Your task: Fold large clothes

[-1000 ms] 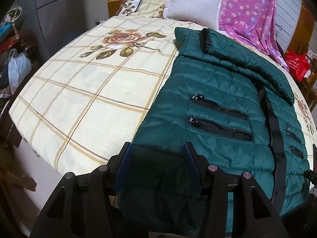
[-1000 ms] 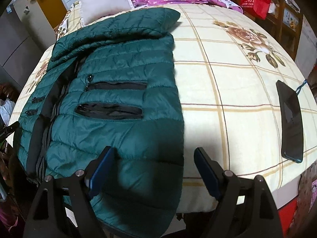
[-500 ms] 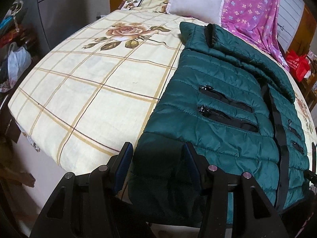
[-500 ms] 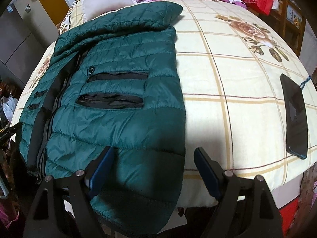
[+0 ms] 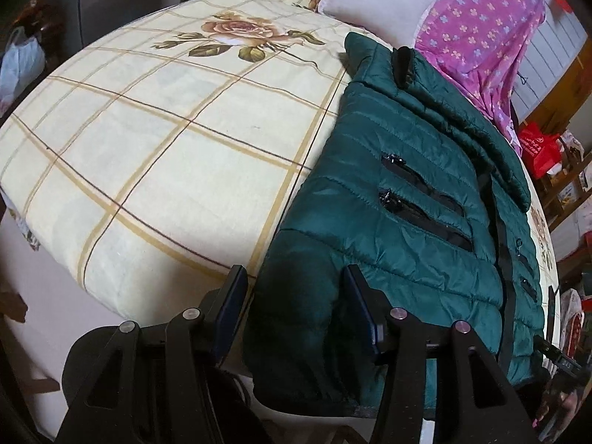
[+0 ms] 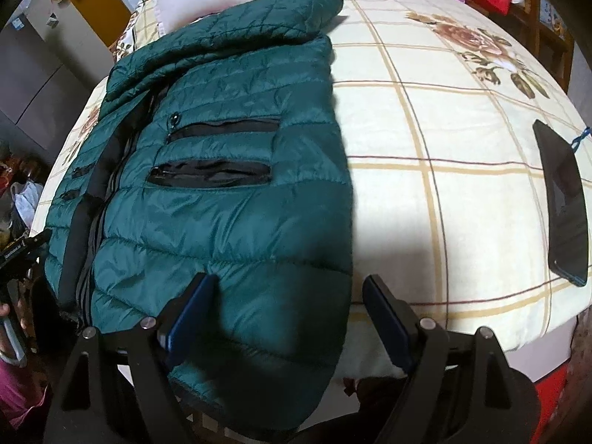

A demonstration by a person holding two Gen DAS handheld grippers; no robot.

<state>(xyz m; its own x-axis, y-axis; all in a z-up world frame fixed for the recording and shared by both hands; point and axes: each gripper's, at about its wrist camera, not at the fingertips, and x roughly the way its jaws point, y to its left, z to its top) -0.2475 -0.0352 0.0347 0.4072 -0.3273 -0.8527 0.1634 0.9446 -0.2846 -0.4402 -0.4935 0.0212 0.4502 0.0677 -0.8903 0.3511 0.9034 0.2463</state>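
Green quilted fabric fills the lower middle of both wrist views: the hem of a puffer jacket (image 5: 388, 199) hangs over the near edge of the bed (image 5: 148, 155). In the left wrist view the left gripper (image 5: 294, 296), at the bottom centre, has its jaws spread, with the jacket's lower left corner lying between the two blue pads; whether either pad presses the cloth cannot be told. In the right wrist view the right gripper (image 6: 288, 307) also stands with jaws wide apart, one pad over the jacket (image 6: 229, 192) near its hem and the other over bare bedsheet to the right of the cloth, so nothing is clamped.

Further up, the jacket lies flat and front side up, its long axis running from the hem at the near bed edge toward the collar at the far end, where the collar or hood is folded across the top. Two black zip pockets (image 6: 218, 148) cross each front panel, and the black front zipper (image 5: 499, 244) runs along the long axis.

A dark phone (image 6: 562, 203) lies on the sheet at the right edge of the right wrist view, well apart from the jacket. Beyond the collar, a white pillow (image 5: 377, 0) and a purple flowered blanket (image 5: 481, 18) sit at the head of the bed. A red bag (image 5: 540, 148) stands off the bed at the far right.
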